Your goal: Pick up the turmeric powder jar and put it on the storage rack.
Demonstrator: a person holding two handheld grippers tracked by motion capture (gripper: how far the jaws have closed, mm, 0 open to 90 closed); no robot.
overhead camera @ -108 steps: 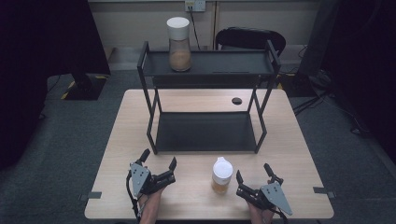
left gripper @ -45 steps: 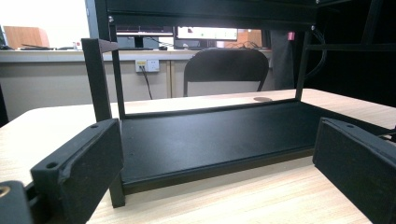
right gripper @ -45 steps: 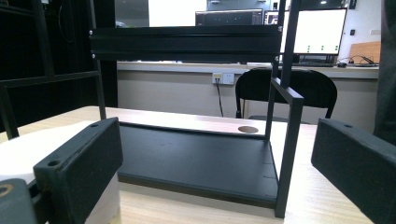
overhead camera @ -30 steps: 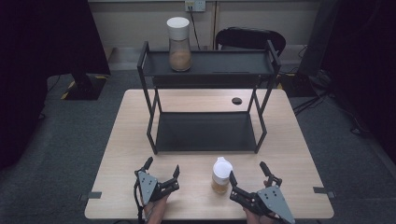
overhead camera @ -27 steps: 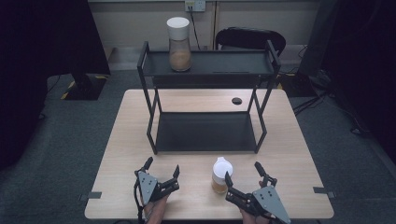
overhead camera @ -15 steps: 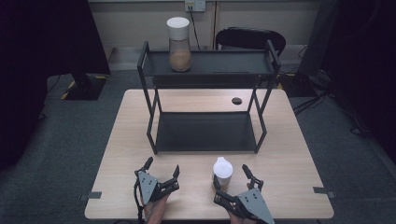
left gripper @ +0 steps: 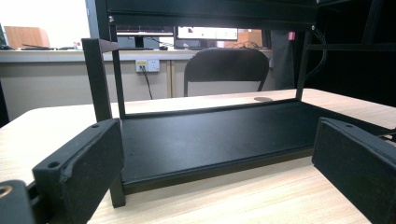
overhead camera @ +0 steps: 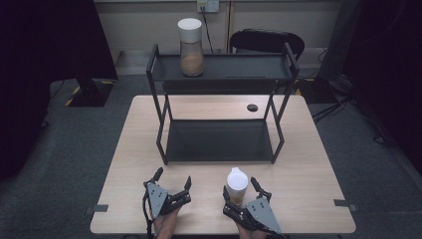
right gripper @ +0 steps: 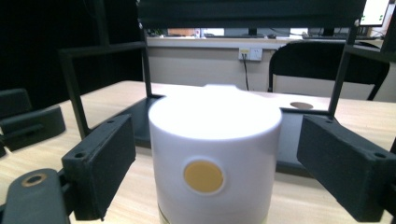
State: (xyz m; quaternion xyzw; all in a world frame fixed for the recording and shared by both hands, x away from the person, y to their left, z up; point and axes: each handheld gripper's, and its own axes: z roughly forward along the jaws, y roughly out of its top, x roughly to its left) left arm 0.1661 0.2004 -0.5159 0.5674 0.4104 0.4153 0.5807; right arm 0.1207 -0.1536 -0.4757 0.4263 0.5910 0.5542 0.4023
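We see a pale wooden table [overhead camera: 318, 174] on grey carpet — right gripper [overhead camera: 242, 191] closing, not yet touching the white-capped jar [overhead camera: 237, 185]; left gripper [overhead camera: 173, 182] wide, empty.

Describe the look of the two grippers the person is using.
The left gripper and right gripper are both black, each with two blocky rectangular jaws that have small round holes near the top. A grey three-cornered plate sits on each body. A thin black cable trails from the left one. No sleeves are visible.

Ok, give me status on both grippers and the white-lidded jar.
Right gripper closing around white-lidded jar, gaps either side, no grip. Left gripper open, empty, facing black metal rack. Nothing in the way.
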